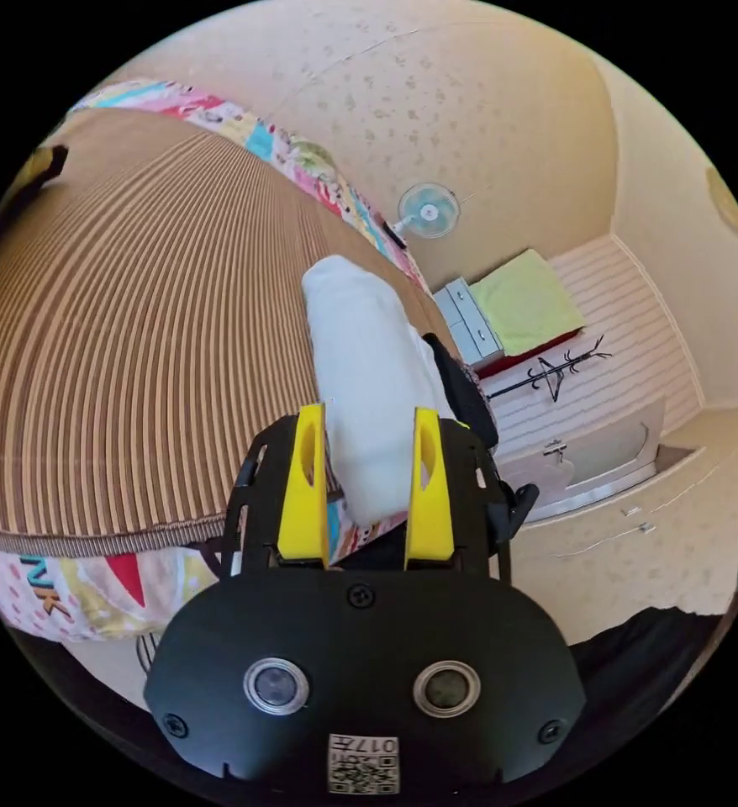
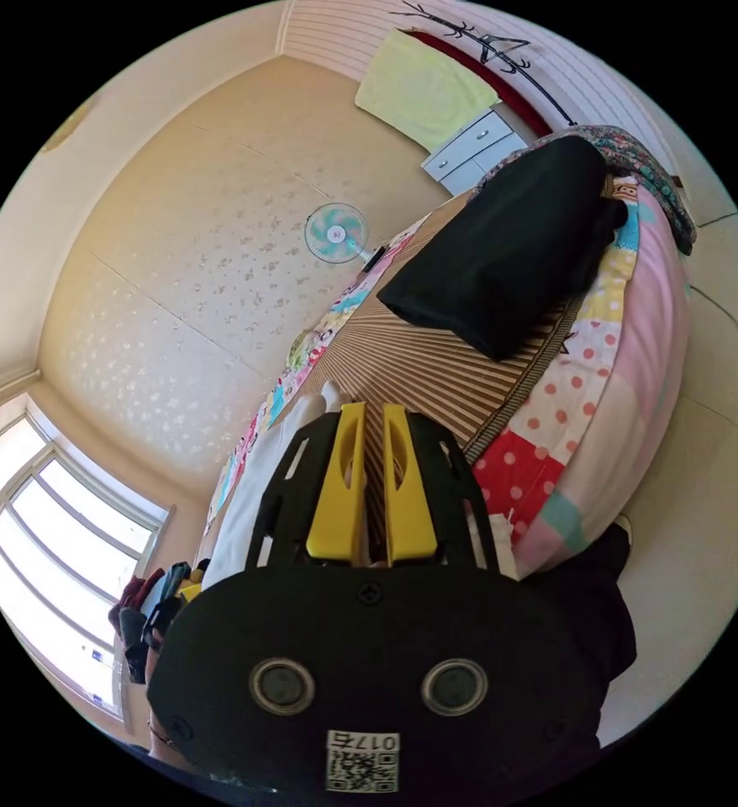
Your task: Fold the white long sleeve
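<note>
- Presently, the white long-sleeve garment (image 1: 369, 378) lies as a compact, narrow folded bundle on the brown-and-tan striped mat (image 1: 134, 336) that covers the bed with the patchwork, polka-dot sheet (image 2: 571, 403).
- In the left gripper view my left claw (image 1: 362, 479) stands with its yellow jaws parted, one on each side of the bundle's near end; I cannot tell whether they touch the cloth, and they do not appear to pinch it.
- In the right gripper view my right claw (image 2: 367, 479) has its jaws close together with only a slim gap; I see nothing between them. White cloth (image 2: 251, 504) shows just beside that claw.
- A black folded garment (image 2: 503, 244) rests further along the mat, well apart from the white one.
- Judgement: the folding looks nearly or fully done, as no sleeve hangs loose from the bundle in these views.
- Remaining, as I judge it: a possible tidying or setting the bundle aside next to the black garment.
</note>
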Demonstrator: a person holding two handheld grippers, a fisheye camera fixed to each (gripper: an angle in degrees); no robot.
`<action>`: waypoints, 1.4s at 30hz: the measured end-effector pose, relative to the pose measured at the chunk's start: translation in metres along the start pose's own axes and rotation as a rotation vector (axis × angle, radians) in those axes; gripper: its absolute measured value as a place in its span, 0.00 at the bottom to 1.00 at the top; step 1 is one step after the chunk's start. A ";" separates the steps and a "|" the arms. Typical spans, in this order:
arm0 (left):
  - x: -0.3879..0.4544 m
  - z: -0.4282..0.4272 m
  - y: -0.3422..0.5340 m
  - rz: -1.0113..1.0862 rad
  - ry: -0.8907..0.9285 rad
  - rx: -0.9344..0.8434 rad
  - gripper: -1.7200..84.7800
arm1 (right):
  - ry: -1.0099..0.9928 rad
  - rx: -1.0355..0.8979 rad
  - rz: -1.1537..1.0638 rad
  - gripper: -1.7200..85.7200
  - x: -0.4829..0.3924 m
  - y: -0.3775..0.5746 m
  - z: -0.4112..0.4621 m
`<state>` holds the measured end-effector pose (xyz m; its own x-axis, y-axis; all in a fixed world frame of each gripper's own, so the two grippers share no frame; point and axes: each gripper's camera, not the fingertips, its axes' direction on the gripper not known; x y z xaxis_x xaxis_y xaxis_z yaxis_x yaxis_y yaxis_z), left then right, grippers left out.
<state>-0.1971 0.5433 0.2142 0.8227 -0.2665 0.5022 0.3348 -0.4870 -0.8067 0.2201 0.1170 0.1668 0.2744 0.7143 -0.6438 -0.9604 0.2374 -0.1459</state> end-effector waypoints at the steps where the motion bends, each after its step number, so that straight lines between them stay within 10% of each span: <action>1: -0.012 0.000 0.003 -0.042 0.054 0.001 0.20 | -0.005 0.002 -0.003 0.06 -0.001 -0.002 -0.003; 24: 0.013 0.029 0.036 -0.060 0.401 -0.380 0.11 | -0.441 -0.767 0.285 0.31 0.037 -0.022 -0.061; 42: 0.057 -0.027 0.063 0.102 0.304 -0.294 0.08 | -0.463 -0.273 -0.209 0.15 -0.071 -0.213 -0.061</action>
<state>-0.1410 0.4747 0.2004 0.6572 -0.5368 0.5292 0.0777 -0.6501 -0.7559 0.4026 -0.0245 0.1977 0.3932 0.8989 -0.1935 -0.8442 0.2696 -0.4632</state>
